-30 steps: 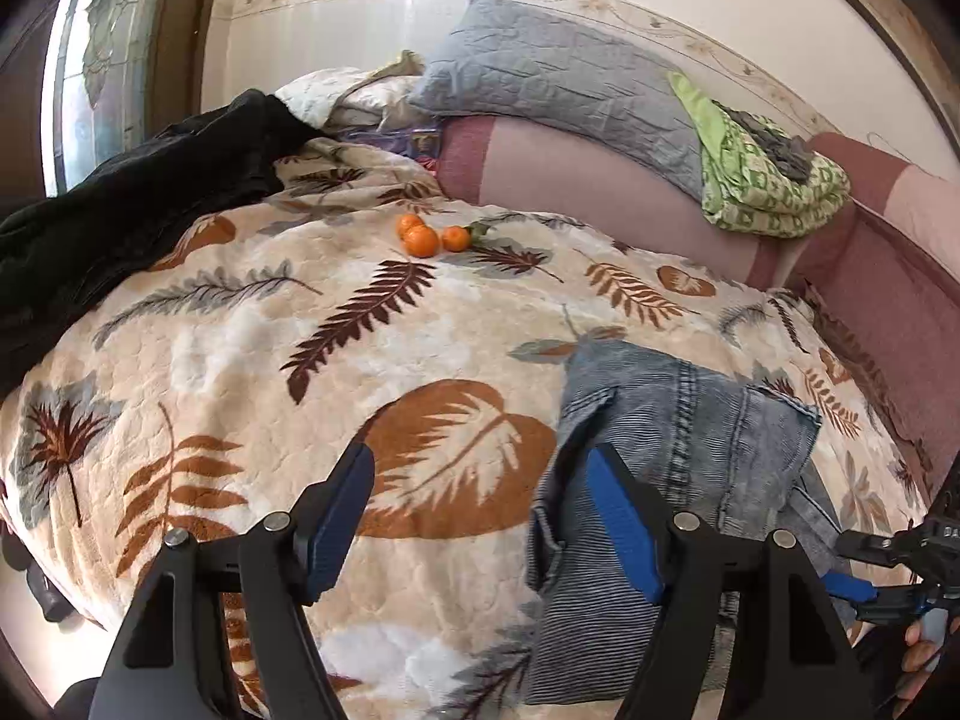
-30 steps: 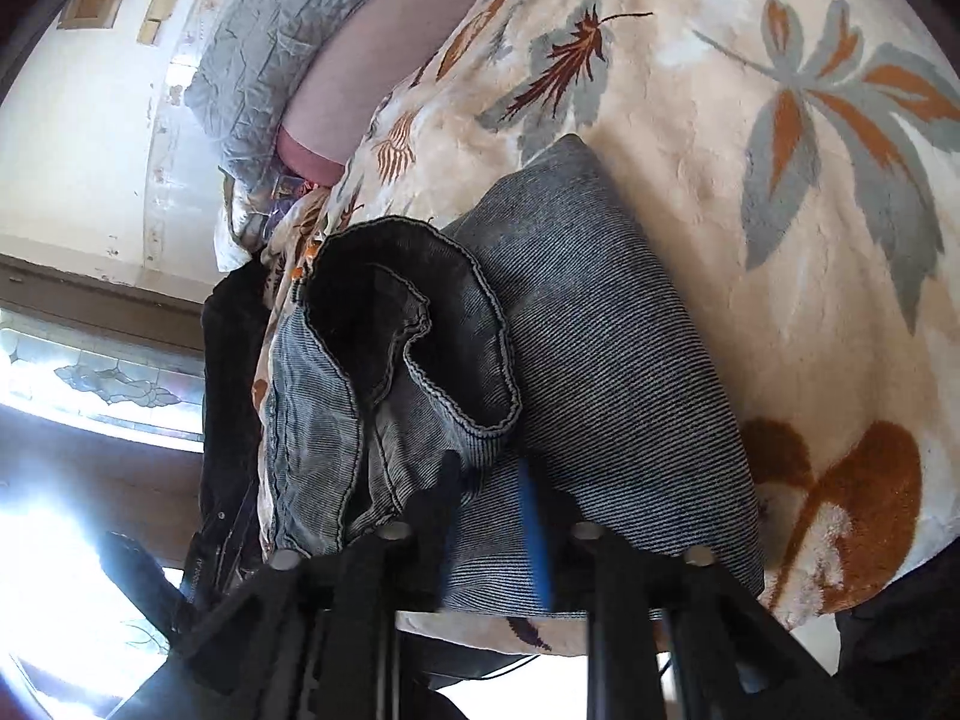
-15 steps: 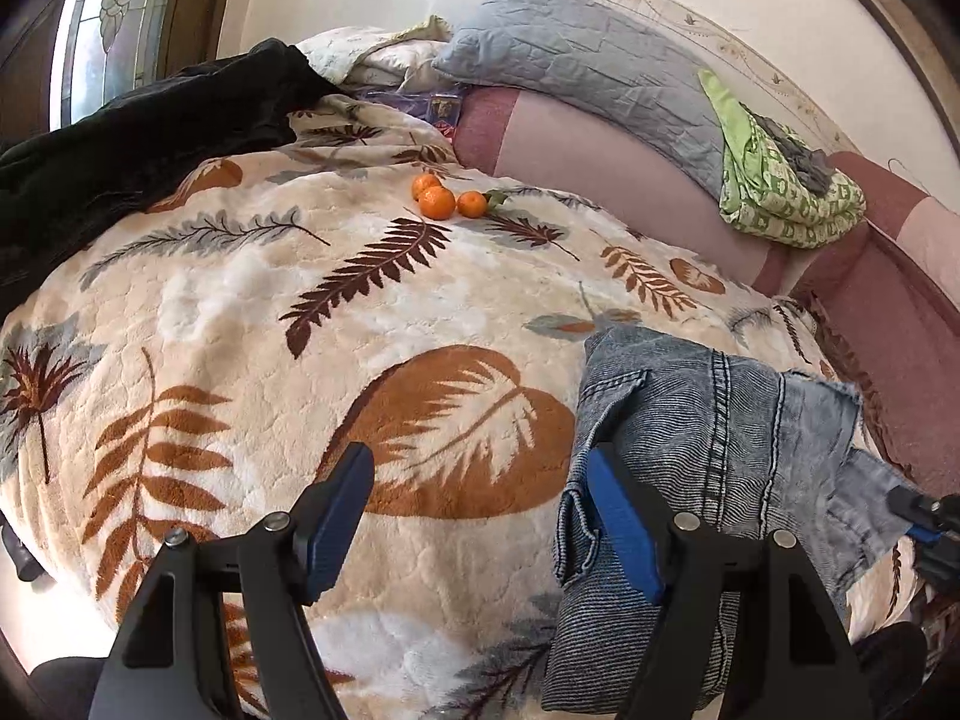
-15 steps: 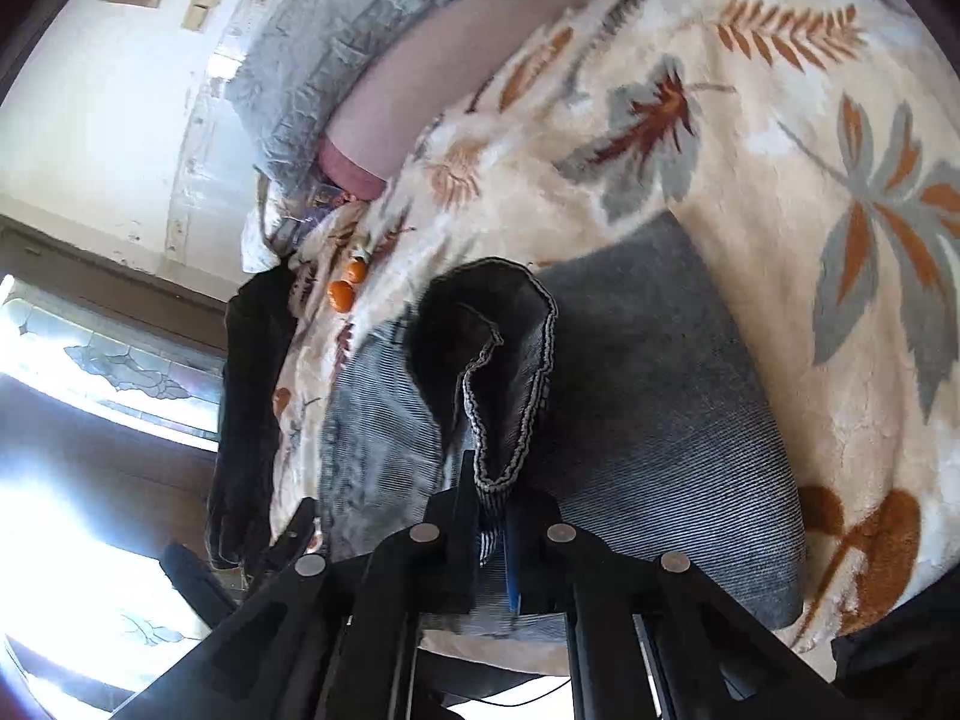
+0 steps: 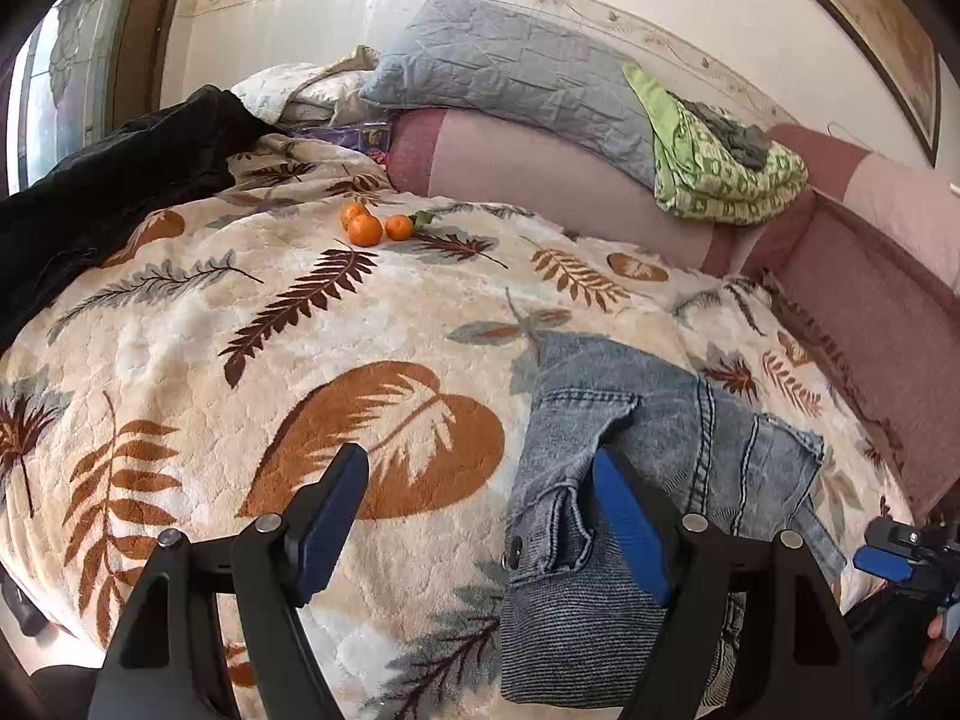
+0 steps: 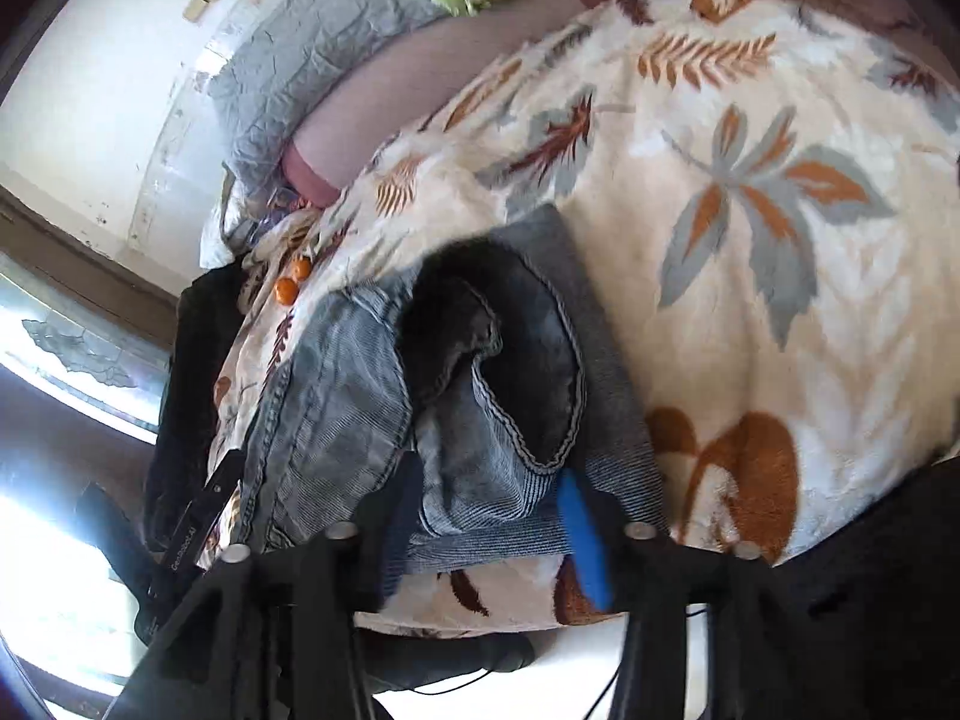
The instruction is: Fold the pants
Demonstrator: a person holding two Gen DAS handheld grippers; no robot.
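**Currently: jeans folded small, grip just let go**

Right gripper (image 6: 489, 516): jaws have just been opening; a fold of denim sits between them but the pads do not press it, so it is released. Left gripper (image 5: 480, 525): one, jaws spread wide, nothing in them, its right finger over the bundle's left side.

Pants (image 5: 636, 480): one pair, blue denim, lying as a compact bundle near the front right corner of the bed. A cuff or waistband flap (image 6: 516, 360) stands up loose on top.

Step in hand, by my reading: a late fold, with only tidying left. The next move calls for pressing that raised flap flat and squaring the edges.

Blanket (image 5: 300, 360): one, leaf-patterned, carrying everything. Oranges (image 5: 375, 225): three, towards the far edge. Grey pillow (image 5: 510, 78): one, against the wall.
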